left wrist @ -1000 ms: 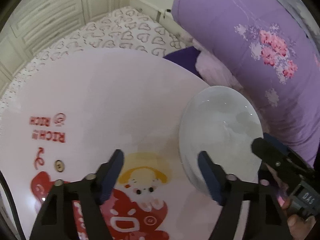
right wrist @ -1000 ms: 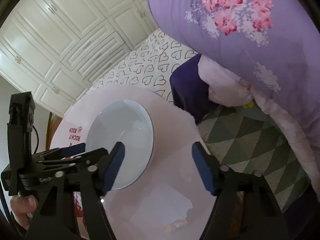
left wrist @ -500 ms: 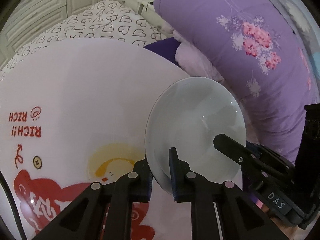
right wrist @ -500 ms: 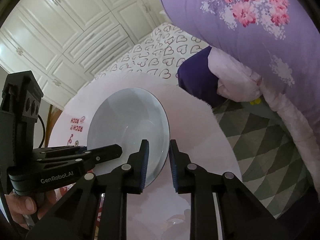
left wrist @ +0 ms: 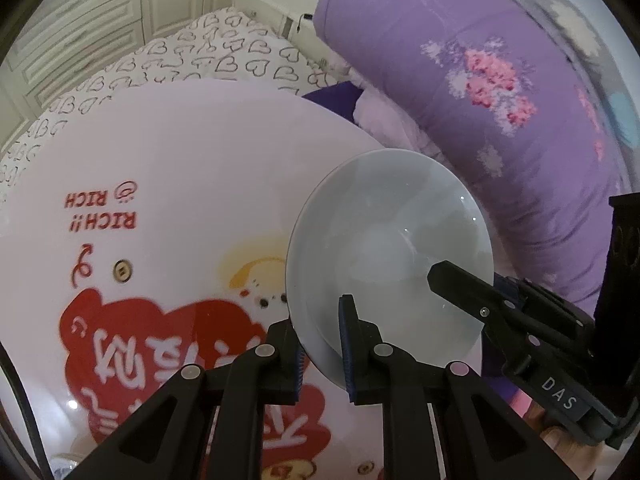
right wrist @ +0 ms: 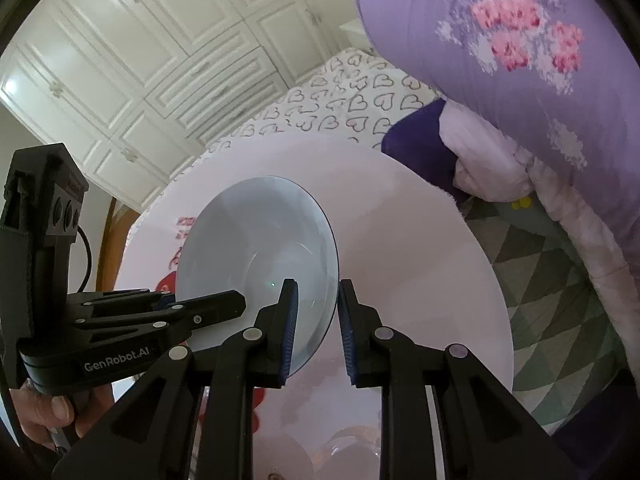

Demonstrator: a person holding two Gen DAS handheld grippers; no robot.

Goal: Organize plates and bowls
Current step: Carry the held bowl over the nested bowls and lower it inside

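Note:
A pale grey-blue plate (left wrist: 390, 248) (right wrist: 256, 248) hangs tilted just above the round white table (left wrist: 180, 160) (right wrist: 400, 240) with its red cartoon print. My left gripper (left wrist: 320, 336) is shut on the plate's near left rim, one blue pad on each face. My right gripper (right wrist: 316, 308) is shut on the opposite rim in the same way. Each gripper shows in the other's view: the right one (left wrist: 460, 284) at the plate's right side, the left one (right wrist: 236, 304) at its left, held by a hand.
A bulky purple floral duvet (left wrist: 500, 100) lies right of the table, with a dark purple cloth (right wrist: 412, 148) and a green checked blanket (right wrist: 540, 280) beside it. A heart-patterned sheet (left wrist: 224, 56) and white cabinet doors (right wrist: 140, 40) lie beyond.
Both grippers went from open to shut on the plate's rim. The plate has since come up off the table and sits closer and larger in both views.

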